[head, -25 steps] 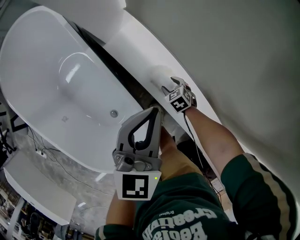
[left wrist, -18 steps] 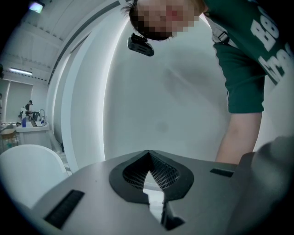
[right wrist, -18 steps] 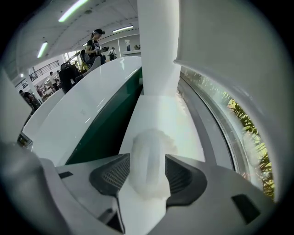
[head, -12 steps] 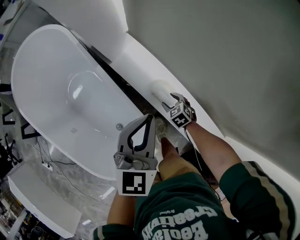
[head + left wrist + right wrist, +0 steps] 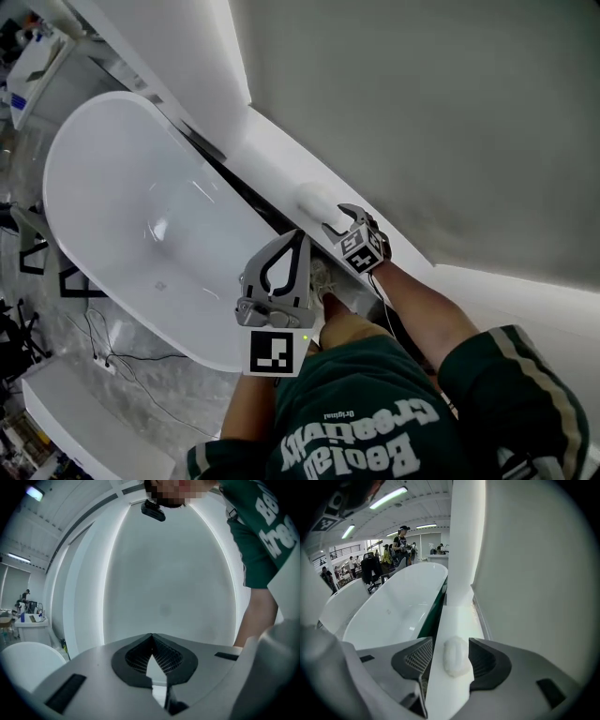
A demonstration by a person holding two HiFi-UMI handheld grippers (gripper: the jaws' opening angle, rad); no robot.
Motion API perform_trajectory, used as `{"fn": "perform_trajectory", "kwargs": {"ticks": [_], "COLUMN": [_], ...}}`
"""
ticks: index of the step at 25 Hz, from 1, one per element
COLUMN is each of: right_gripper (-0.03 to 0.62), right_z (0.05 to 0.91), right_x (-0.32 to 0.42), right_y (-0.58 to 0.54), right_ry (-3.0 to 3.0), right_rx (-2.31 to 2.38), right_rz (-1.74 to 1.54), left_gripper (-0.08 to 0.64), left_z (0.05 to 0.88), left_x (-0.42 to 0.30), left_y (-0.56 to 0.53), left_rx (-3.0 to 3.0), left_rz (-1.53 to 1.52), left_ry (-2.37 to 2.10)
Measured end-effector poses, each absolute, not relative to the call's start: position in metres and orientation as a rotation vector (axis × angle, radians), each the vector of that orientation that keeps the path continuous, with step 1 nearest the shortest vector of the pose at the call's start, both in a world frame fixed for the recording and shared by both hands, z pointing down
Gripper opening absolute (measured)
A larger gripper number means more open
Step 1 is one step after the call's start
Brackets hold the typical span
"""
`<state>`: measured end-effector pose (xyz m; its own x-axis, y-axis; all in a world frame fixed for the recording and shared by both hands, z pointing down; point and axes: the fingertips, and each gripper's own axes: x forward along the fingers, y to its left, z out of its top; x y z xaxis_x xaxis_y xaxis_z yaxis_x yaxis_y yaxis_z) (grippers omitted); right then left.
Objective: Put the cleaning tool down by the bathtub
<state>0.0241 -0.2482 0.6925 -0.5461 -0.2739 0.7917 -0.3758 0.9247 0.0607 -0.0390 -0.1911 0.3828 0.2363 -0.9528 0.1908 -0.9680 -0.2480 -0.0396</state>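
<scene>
The white oval cleaning tool (image 5: 314, 199) (image 5: 455, 656) lies flat on the white ledge (image 5: 272, 155) (image 5: 458, 618) between the bathtub (image 5: 122, 187) (image 5: 401, 604) and the grey wall. My right gripper (image 5: 334, 223) (image 5: 450, 644) is open just behind it; in the right gripper view the tool rests between the spread jaws, and I cannot tell whether the right pad touches it. My left gripper (image 5: 304, 236) (image 5: 151, 637) is shut and holds nothing. It hovers over the tub's near rim and points up at the wall.
A dark gap (image 5: 239, 187) runs between the tub and the ledge. Cables (image 5: 98, 333) trail over the marble floor beside a white counter (image 5: 89, 422). Several people (image 5: 401, 541) stand far off beyond the tub. The person's arm (image 5: 422, 309) reaches over the ledge.
The head camera has swung, so the tub and ledge sit lower and further right in view. Both grippers keep about the same places relative to the tool and the tub.
</scene>
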Motion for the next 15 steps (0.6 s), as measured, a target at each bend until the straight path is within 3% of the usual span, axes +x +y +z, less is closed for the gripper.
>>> {"fn": "perform_trajectory", "kwargs": {"ticks": [15], "right_gripper": [0.229], "right_z": [0.532], "right_x": [0.026], "right_y": [-0.207], "right_ry": [-2.494], "right_rx": [0.656], "right_rz": [0.133], "left_gripper": [0.008], "left_z": [0.324], "left_x": [-0.028], "left_y": [-0.166], "left_rx": [2.461], "left_rz": [0.19], "left_ry": [-1.874]}}
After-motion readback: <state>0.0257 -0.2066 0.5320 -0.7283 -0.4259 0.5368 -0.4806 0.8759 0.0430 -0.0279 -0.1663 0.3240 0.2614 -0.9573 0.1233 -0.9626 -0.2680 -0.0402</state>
